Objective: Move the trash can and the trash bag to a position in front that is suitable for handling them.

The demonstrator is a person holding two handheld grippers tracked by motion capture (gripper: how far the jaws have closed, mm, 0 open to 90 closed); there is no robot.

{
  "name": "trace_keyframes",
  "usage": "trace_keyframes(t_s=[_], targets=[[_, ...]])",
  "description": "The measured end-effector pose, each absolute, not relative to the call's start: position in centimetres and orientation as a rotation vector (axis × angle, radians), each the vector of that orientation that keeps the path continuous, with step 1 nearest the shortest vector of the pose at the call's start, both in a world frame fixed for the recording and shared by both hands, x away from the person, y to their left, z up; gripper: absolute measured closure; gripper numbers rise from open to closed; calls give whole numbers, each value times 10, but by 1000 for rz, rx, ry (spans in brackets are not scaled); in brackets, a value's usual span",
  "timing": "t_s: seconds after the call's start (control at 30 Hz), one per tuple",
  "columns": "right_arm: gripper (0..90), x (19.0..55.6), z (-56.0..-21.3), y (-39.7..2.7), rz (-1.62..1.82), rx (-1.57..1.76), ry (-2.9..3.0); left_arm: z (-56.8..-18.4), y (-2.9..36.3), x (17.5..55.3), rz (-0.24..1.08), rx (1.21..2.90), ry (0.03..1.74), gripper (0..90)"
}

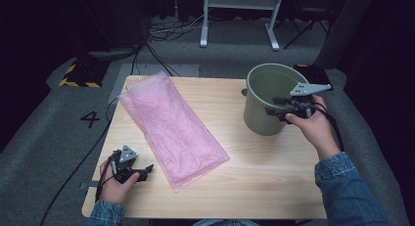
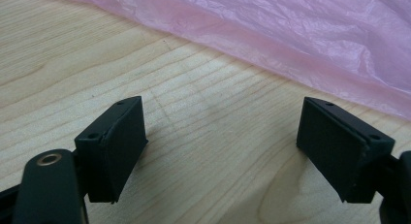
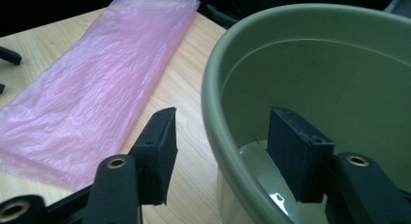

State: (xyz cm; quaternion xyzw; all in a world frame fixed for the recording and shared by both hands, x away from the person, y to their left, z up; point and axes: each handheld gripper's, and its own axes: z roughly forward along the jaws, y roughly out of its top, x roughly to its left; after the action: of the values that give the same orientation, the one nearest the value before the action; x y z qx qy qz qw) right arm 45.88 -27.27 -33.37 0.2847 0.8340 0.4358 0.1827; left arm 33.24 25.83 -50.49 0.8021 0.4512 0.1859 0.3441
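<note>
Straddling bin (image 3: 310,73) rim, right gripper (image 3: 220,156), bag (image 3: 92,93) beside

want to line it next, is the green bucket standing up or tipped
Upright: the green bucket stands on its base on the table, mouth facing up, its inside visible from above.

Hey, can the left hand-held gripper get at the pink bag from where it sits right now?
Probably yes. The left hand-held gripper sits open on bare table, and the near edge of the pink bag lies flat just ahead with nothing between them.
</note>
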Motion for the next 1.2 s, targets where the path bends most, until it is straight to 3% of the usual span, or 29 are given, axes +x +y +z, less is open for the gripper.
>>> trace_keyframes(t_s=[0.43,1.2], targets=[[480,453,-339,-263,1213,725,2424,-505,258,332,482,2083,1173,179],[424,354,-339,-224,1288,516,2557,-505,258,333,482,2082,1174,178]])
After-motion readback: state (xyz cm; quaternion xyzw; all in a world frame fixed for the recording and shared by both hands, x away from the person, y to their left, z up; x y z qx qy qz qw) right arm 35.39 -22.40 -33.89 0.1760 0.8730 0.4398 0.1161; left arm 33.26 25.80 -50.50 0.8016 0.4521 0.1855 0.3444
